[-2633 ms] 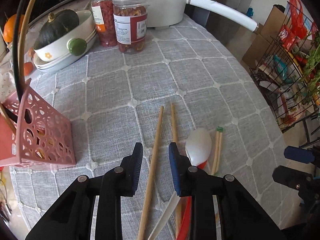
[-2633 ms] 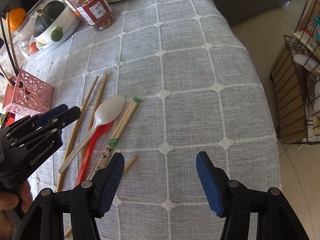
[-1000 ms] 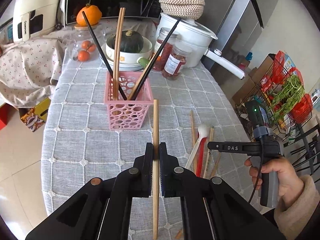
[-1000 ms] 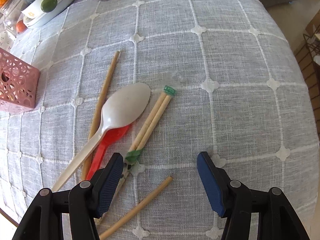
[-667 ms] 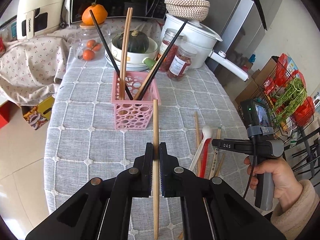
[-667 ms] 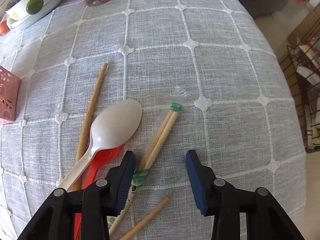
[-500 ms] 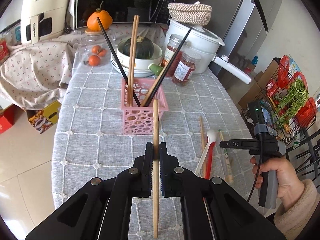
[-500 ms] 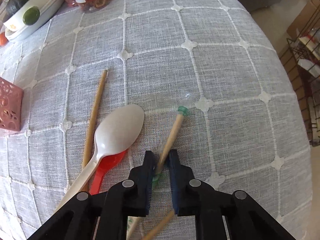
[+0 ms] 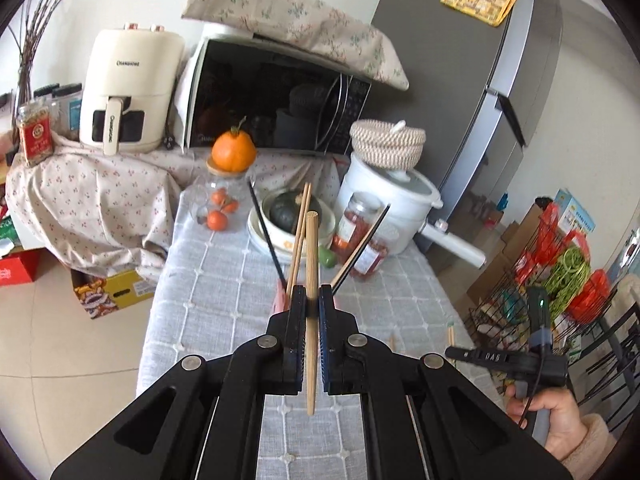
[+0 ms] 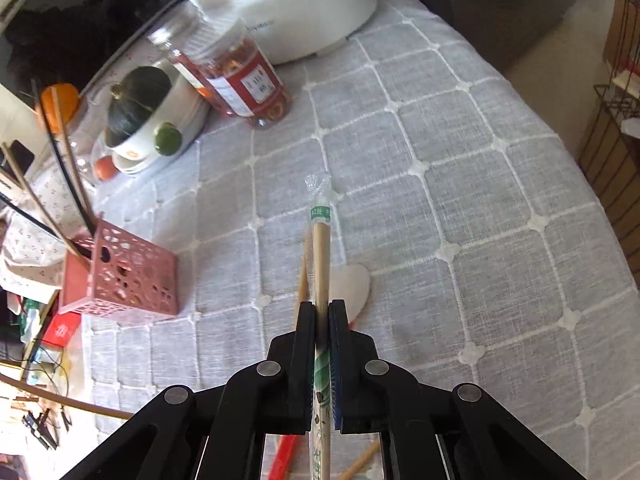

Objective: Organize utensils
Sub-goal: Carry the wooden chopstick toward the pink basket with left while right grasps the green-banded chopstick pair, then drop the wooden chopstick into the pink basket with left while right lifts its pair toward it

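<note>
Gripping a chopstick [image 9: 311,280] lengthwise, left gripper [image 9: 311,300] sits just below the basket [image 10: 120,280]; right gripper [image 10: 321,312] clamps wrapped chopsticks [image 10: 321,256], basket at left.

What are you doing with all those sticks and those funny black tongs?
A person is tidying utensils into the pink basket, which already holds some chopsticks. The left tongs are shut on a bare wooden chopstick, lifted above the table. The right tongs are shut on a wrapped pair of chopsticks, also lifted. A white spoon and a red spoon lie on the cloth below.
</note>
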`<state>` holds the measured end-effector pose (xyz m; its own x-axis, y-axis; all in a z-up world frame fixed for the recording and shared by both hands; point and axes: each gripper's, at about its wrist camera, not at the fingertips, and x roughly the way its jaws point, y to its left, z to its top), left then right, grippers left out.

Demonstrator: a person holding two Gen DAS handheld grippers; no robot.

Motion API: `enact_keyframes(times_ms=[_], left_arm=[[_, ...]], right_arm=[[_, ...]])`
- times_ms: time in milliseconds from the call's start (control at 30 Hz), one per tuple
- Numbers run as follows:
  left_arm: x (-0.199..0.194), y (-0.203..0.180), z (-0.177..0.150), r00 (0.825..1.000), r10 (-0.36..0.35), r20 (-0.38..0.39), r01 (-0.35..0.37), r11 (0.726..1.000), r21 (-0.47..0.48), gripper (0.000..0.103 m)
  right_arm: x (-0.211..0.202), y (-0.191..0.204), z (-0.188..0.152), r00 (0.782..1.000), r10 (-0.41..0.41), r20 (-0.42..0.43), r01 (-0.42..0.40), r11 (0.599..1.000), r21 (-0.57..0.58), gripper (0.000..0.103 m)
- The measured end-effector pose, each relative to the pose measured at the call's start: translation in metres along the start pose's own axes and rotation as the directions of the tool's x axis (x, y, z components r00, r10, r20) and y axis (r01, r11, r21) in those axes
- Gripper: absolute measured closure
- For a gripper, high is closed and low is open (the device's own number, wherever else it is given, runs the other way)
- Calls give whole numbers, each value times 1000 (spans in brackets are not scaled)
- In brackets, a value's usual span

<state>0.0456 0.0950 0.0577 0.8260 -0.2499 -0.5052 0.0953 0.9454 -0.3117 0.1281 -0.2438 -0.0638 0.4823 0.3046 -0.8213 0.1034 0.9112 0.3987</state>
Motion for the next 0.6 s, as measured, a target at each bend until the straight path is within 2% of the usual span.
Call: enact_keyframes(times_ms=[67, 133, 267, 433, 600], left_arm=[[-16, 0, 11, 995, -13, 97, 14, 1000, -11, 97], [-28, 0, 18, 983, -27, 181, 30, 999, -14, 97], [-27, -7, 24, 961, -32, 275, 31, 999, 8, 97], [-2, -21, 24, 956, 7, 293, -28, 997, 67, 97], [38, -25, 13, 964, 66, 257, -98, 989, 115, 97]], right_arm=[[-11, 7, -4, 999, 23, 33, -22, 999, -25, 98], [-20, 15, -6, 997, 42, 67, -39, 998, -47, 98], [-32, 29, -8, 991, 56, 123, -46, 995, -84, 98], [-30, 32, -7, 990, 64, 129, -51, 994, -101, 98], [-31, 31, -5, 988, 69, 136, -53, 992, -116, 98]])
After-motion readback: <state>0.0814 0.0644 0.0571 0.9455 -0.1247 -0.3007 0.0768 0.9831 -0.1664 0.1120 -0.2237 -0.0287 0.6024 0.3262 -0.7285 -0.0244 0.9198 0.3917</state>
